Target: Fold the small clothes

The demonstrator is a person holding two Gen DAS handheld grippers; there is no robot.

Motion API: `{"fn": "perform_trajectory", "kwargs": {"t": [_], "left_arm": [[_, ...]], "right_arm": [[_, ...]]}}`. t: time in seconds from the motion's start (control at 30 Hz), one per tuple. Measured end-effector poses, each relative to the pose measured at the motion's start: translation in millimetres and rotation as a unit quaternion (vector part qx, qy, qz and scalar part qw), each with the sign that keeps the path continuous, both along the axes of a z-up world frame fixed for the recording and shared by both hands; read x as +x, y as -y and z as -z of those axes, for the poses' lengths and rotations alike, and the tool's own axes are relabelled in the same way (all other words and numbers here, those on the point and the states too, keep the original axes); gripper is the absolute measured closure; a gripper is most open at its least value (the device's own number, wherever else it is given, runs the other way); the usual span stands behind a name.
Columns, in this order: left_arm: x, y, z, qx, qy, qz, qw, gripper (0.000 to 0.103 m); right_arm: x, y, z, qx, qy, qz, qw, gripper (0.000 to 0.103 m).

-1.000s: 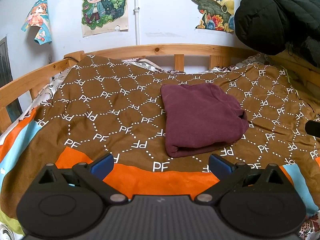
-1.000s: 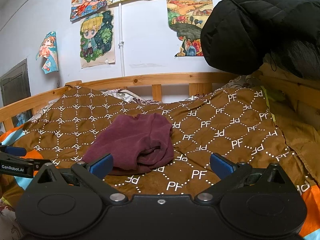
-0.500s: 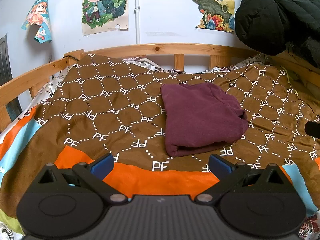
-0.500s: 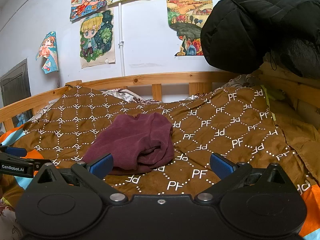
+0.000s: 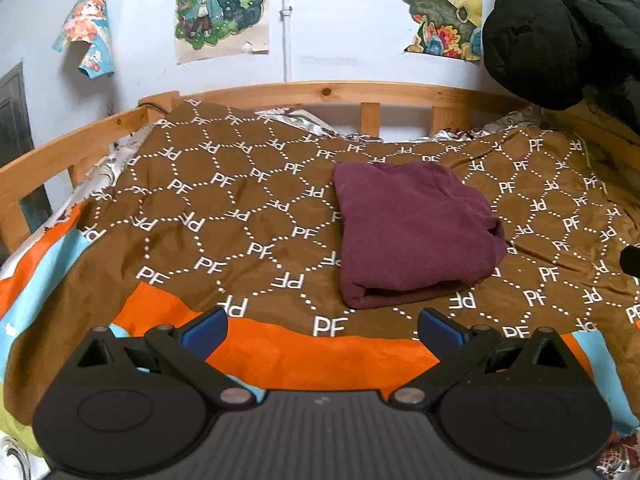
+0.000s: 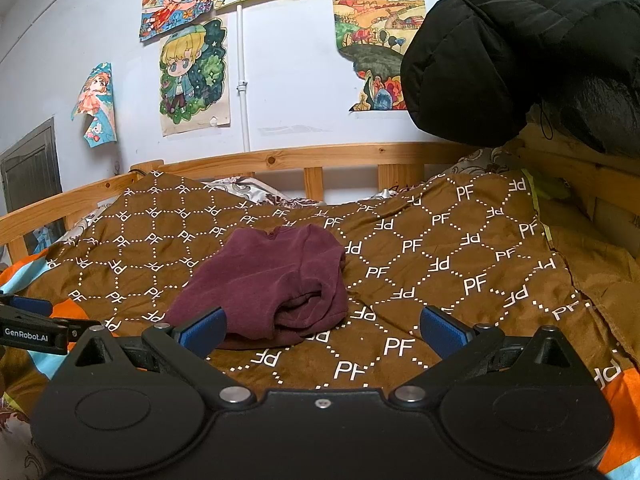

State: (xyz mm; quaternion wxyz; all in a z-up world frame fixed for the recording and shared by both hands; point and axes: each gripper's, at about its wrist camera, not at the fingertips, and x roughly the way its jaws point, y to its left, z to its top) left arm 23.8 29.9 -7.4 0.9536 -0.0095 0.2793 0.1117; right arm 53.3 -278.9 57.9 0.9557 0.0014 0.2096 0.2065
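Note:
A maroon garment [image 5: 408,232] lies folded into a compact rectangle on the brown patterned blanket [image 5: 224,216]. It also shows in the right wrist view [image 6: 276,284]. My left gripper [image 5: 322,326] is open and empty, held above the blanket's orange band, short of the garment's near edge. My right gripper [image 6: 322,326] is open and empty, near the garment's right front corner. The left gripper's body [image 6: 32,330] shows at the left edge of the right wrist view.
A wooden bed rail [image 5: 360,94] runs along the back and left side. A black padded jacket [image 6: 520,48] hangs at the upper right. Posters [image 6: 194,80] cover the wall. An orange and blue band [image 5: 320,356] edges the blanket's front.

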Motion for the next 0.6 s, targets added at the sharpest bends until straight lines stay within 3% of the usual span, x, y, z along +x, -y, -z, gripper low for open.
{"fn": "perform_trajectory", "kwargs": {"t": [0.6], "left_arm": [[1.3,-4.9,1.1,-0.007,-0.003,0.000,1.0000,0.000]], "right_arm": [[-1.1,-2.1,1.4,0.000,-0.004,0.001,1.000,0.001]]}}
